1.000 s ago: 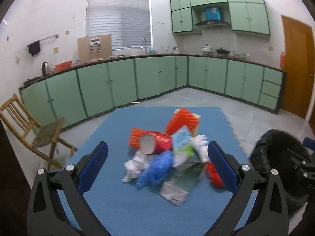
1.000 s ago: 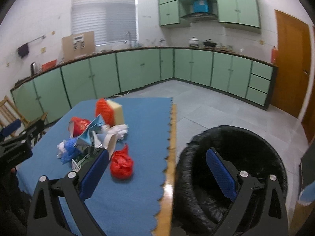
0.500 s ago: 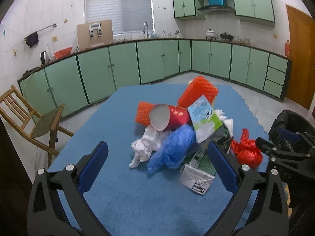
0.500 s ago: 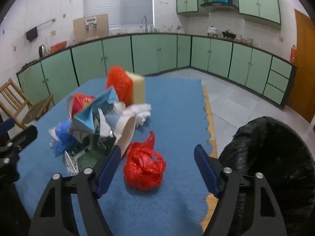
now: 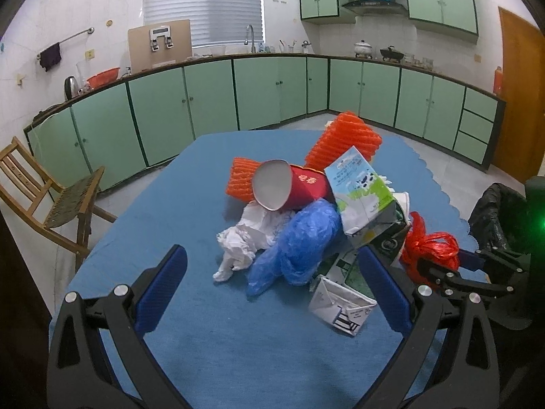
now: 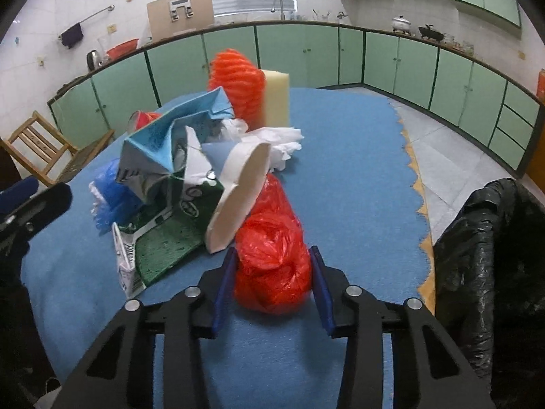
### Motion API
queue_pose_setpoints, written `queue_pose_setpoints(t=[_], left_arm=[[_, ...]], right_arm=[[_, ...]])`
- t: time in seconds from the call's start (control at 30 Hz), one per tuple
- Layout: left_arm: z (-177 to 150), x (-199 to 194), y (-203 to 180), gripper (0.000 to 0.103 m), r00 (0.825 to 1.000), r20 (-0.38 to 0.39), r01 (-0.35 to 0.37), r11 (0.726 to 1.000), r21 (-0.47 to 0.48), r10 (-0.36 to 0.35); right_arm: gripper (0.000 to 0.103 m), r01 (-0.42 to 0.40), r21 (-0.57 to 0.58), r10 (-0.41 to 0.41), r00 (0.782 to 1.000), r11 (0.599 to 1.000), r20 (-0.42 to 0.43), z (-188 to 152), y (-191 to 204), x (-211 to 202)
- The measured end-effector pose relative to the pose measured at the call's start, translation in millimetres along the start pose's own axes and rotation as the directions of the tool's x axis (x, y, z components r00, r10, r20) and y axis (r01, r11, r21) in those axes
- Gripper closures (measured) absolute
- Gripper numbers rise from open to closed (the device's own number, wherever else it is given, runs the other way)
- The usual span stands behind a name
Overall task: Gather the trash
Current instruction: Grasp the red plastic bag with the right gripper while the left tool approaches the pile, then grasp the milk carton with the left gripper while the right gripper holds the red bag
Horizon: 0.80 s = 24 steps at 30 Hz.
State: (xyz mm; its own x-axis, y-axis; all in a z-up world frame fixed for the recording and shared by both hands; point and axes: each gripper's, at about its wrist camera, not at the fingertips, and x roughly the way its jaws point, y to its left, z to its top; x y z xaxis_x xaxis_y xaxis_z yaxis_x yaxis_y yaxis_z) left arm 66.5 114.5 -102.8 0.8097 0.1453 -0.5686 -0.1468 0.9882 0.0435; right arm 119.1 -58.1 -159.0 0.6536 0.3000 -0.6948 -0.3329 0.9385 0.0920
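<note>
Right gripper (image 6: 272, 293) has slid forward since a moment ago and its blue pads now sit either side of the red plastic bag (image 6: 272, 255), touching it on the blue table mat (image 6: 357, 170), at the near right edge of the trash pile (image 5: 306, 211). The black-lined bin (image 6: 494, 255) stands just right of the table. Left gripper (image 5: 272, 293) hangs wide open and empty, near side of the pile, by the crumpled white paper (image 5: 245, 242).
</note>
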Motion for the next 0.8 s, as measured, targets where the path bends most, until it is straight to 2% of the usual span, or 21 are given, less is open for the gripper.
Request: queue_pose_setpoints(t=[0.2, 0.53, 0.6, 0.67, 0.8], left_arm=[[2.2, -0.4, -5.8, 0.005, 1.000, 0.003, 0.012, 1.000, 0.005, -0.012], [12.2, -1.9, -31.5, 0.006, 0.998, 0.025, 0.059, 0.998, 0.027, -0.060], [15.0, -0.2, -39.6, 0.010, 0.997, 0.030, 0.072, 0.997, 0.040, -0.073], [17.1, 2.8, -44.6, 0.019, 0.996, 0.026, 0.083, 0.995, 0.047, -0.084], [22.4, 11.3, -50.6, 0.023, 0.996, 0.015, 0.092, 0.995, 0.039, -0.093]], right_arm=[[0.067, -0.037, 0.017, 0.037, 0.999, 0.999, 0.022, 5.9, -3.6, -11.9], [0.067, 0.037, 0.060, -0.044, 0.991, 0.998, 0.124, 21.4, -29.2, -62.1], [0.067, 0.050, 0.065, -0.059, 0.989, 0.997, 0.135, 21.8, -33.6, -65.5], [0.067, 0.057, 0.072, -0.066, 0.988, 0.996, 0.137, 21.1, -37.0, -66.5], [0.067, 0.056, 0.082, -0.067, 0.989, 0.995, 0.135, 19.4, -41.2, -63.9]])
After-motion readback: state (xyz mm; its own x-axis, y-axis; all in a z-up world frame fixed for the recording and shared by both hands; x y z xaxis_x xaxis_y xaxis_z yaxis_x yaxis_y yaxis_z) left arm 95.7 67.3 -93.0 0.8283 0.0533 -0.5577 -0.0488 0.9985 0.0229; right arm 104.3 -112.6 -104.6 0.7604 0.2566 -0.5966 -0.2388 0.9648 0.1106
